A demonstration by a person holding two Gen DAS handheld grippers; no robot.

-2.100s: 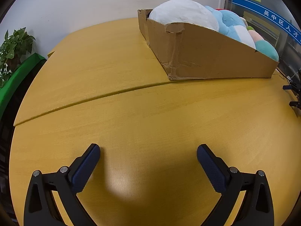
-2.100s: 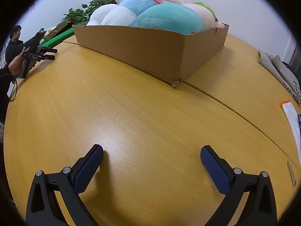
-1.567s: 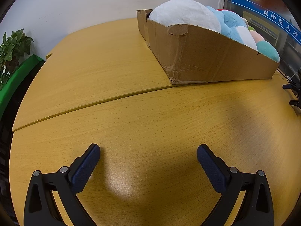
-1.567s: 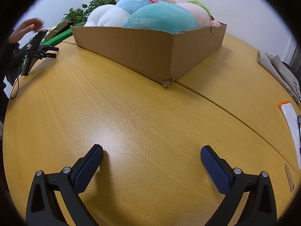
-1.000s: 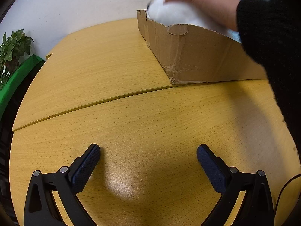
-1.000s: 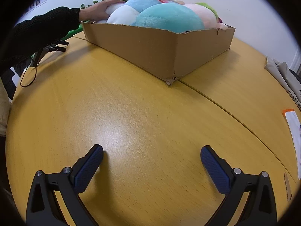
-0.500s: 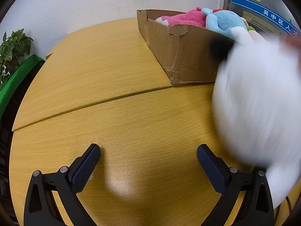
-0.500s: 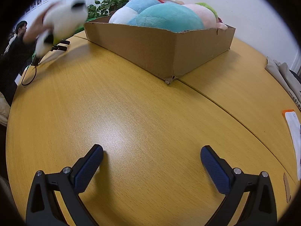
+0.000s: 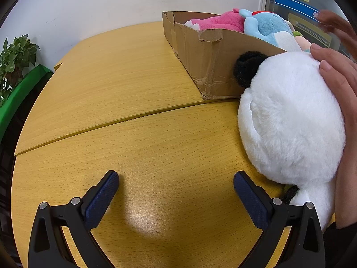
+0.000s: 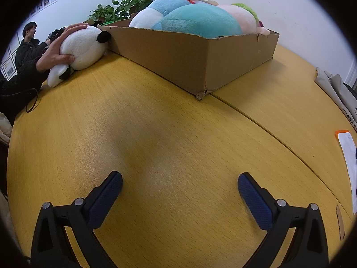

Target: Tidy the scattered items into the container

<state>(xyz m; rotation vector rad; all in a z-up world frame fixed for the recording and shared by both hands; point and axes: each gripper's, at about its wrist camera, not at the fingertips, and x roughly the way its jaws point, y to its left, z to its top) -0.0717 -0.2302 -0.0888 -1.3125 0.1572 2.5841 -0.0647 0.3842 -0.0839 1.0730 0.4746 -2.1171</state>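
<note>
While a bare hand point(image 9: 337, 102) presses the white panda plush point(image 9: 290, 120) onto the yellow table point(image 9: 133, 84), right against the cardboard box point(image 9: 214, 55), you hold both tools low over bare wood. Your left gripper point(image 9: 176, 192) has its jaws spread wide and empty, with the plush just beside its right finger. Your right gripper point(image 10: 179, 192) is likewise spread on nothing, well apart from the toy. The box already brims with a pink plush point(image 9: 218, 21) and a blue plush point(image 9: 267, 29). You seem to be at the approach step: wait for the hand to clear, then swing left-gripper jaws around the soft body.
</note>
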